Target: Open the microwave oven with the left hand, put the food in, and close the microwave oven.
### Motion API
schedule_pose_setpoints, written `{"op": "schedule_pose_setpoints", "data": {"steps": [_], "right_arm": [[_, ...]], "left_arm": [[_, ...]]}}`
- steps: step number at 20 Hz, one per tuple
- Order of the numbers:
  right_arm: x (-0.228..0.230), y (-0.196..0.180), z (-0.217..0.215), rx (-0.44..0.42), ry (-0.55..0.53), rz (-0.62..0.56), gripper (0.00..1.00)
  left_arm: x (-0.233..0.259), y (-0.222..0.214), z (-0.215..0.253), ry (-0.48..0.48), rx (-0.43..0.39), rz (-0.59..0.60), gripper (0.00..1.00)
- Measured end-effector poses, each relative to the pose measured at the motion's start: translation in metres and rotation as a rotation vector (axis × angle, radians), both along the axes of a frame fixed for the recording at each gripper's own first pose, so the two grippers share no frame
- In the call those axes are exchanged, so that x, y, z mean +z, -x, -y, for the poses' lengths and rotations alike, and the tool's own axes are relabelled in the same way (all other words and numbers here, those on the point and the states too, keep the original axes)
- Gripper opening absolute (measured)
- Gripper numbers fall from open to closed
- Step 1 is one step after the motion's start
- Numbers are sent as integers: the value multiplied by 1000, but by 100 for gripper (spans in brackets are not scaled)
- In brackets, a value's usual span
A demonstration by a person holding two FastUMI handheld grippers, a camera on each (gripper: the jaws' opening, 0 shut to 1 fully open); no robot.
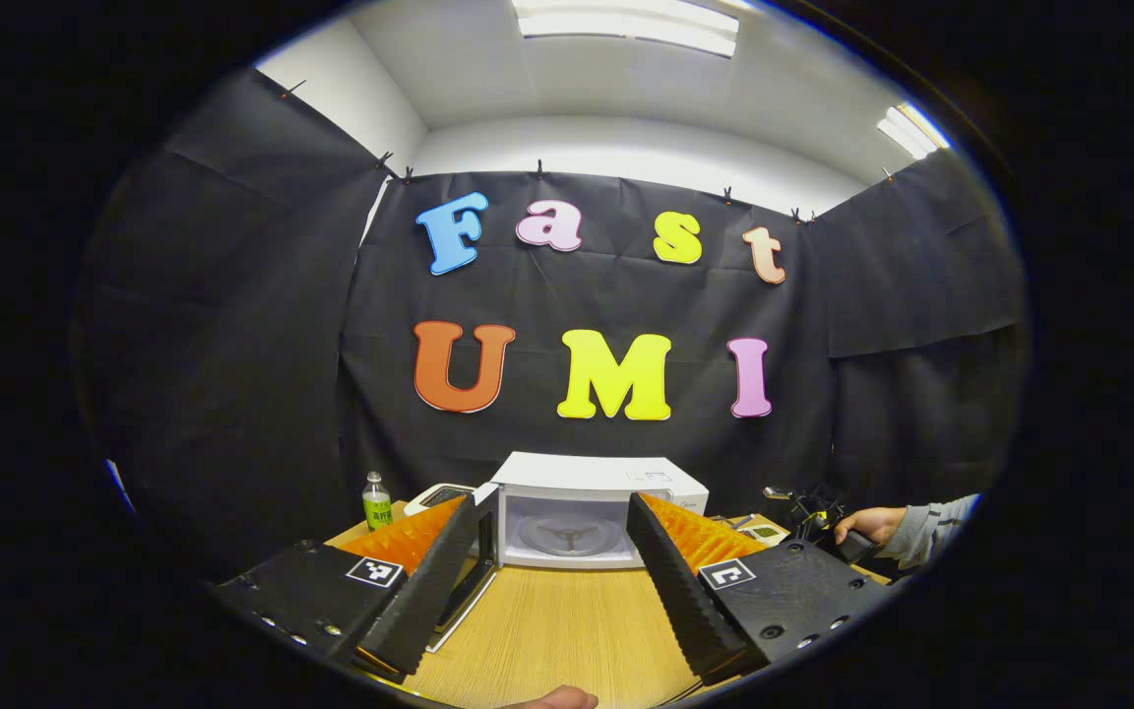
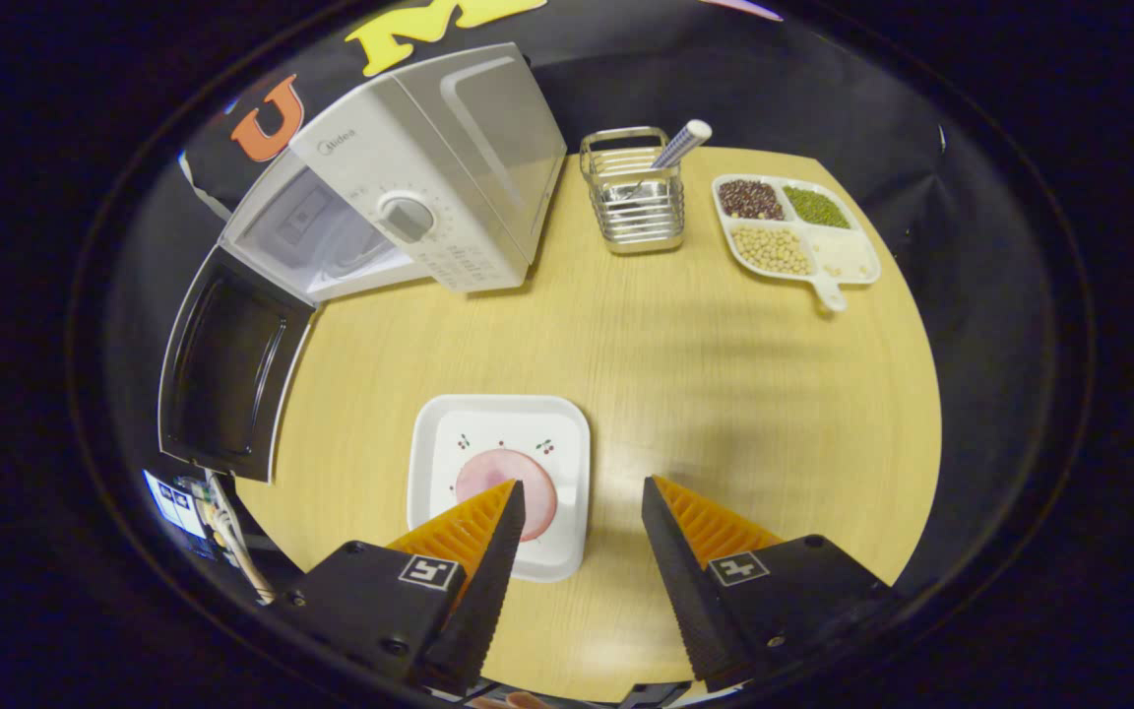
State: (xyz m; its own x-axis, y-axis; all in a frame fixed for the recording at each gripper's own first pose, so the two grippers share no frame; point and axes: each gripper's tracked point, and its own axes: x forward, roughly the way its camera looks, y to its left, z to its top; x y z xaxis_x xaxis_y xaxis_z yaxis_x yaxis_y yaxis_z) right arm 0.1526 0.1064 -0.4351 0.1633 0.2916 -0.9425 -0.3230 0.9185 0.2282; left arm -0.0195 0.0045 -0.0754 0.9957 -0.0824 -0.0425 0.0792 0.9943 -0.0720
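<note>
Microwave, badged "Midea", stands door open on the bench. Right claw spread above the plate of food. Left claw spread, facing the oven.

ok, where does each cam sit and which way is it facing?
Left gripper view: rides the left gripper, low over the table, facing the open microwave; own fingers, a hand far right.
Right gripper view: rides the right gripper, high, looking down at the plate; own fingers.
Shared: microwave, table.
</note>
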Motion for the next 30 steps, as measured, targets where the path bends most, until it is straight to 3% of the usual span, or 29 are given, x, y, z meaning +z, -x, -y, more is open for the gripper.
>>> {"op": "schedule_pose_setpoints", "data": {"steps": [3, 4, 5, 6, 7, 8, 9, 10, 14, 16, 18, 22, 28, 30], "right_arm": [[-23, 4, -7, -8, -13, -90, 53], [-30, 7, -10, -1, -17, -120, 60], [-38, 8, -11, 6, -14, -148, 43], [-45, 11, -9, 13, -7, -180, 39], [-53, 4, -8, 20, 2, -146, 25], [-54, 3, -7, 13, -8, -163, 26], [-51, 0, -8, 16, -14, -181, 4], [-52, 1, -6, 44, -15, -175, 4], [-51, 1, -7, 10, -42, -201, 4], [-47, 9, -8, -11, -119, -239, 4], [-44, 18, -12, -97, -259, -285, 4], [-24, 42, -10, -174, -407, -273, 4], [12, 65, -28, -259, -486, -188, 0], [16, 79, -44, -315, -506, -196, 4]], "left_arm": [[-11, 1, -4, -9, 18, -31, 93], [-14, 0, -6, -13, 24, -42, 93], [-17, 0, -9, -23, 35, -50, 93], [-20, 0, -12, -36, 48, -61, 93], [-22, 0, -14, -50, 61, -70, 93], [-24, 0, -15, -61, 71, -77, 93], [-24, 0, -15, -75, 83, -74, 93], [-21, 1, -16, -84, 86, -66, 94], [-13, 6, -8, -54, 70, -37, 94], [-14, 7, -5, -36, 59, -43, 94], [-13, 12, -1, -16, 31, -46, 94], [-12, 14, -9, -11, 34, -26, 93], [-32, 7, -17, -22, 21, -36, 93], [-35, 8, -22, -33, 26, -39, 93]]}}
